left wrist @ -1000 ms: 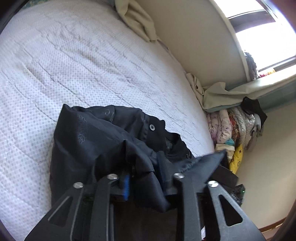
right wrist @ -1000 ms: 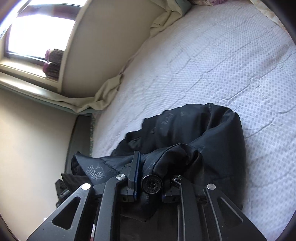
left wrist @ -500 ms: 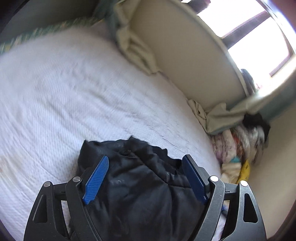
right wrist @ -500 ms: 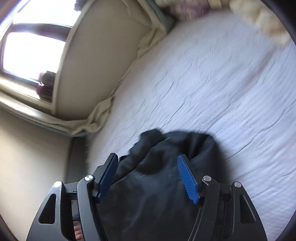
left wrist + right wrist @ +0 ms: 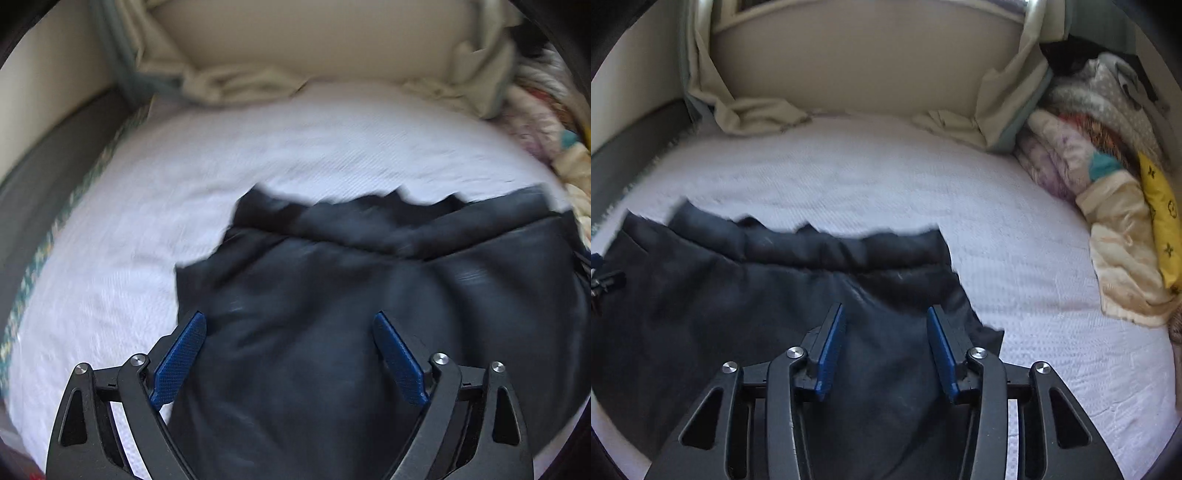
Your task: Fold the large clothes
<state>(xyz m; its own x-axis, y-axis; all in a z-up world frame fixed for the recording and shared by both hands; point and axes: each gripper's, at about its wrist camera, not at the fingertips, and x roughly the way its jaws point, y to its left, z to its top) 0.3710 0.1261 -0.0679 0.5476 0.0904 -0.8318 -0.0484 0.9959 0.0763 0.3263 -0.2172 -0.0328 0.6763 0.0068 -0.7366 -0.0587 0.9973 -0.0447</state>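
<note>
Across the lower half of both views lies a black jacket (image 5: pixel 388 295), spread on the white bedspread (image 5: pixel 122 266) of a bed. From the left wrist view the jacket fills the lower right of the frame, with its ragged upper edge near the middle. The left claw (image 5: pixel 290 354) stands at the bottom centre, its jaws wide apart and opening; the blue pads (image 5: pixel 180 360) are clear of the cloth, which lies under and between them and is not pinched.

From the right wrist view the black jacket (image 5: pixel 738 295) covers the lower left, and a folded band of it runs along its upper edge. The right claw (image 5: pixel 886 350) at the bottom centre has its jaws partly apart and closing; jacket cloth shows between the blue pads (image 5: pixel 831 350), but they do not press on it.

At the right edge of this view a pile of folded blankets (image 5: pixel 1108 184) rests, well apart from the jacket. A beige curtain (image 5: pixel 746 114) hangs at the top, its ends resting on the bed. Both pictures are blurred.
</note>
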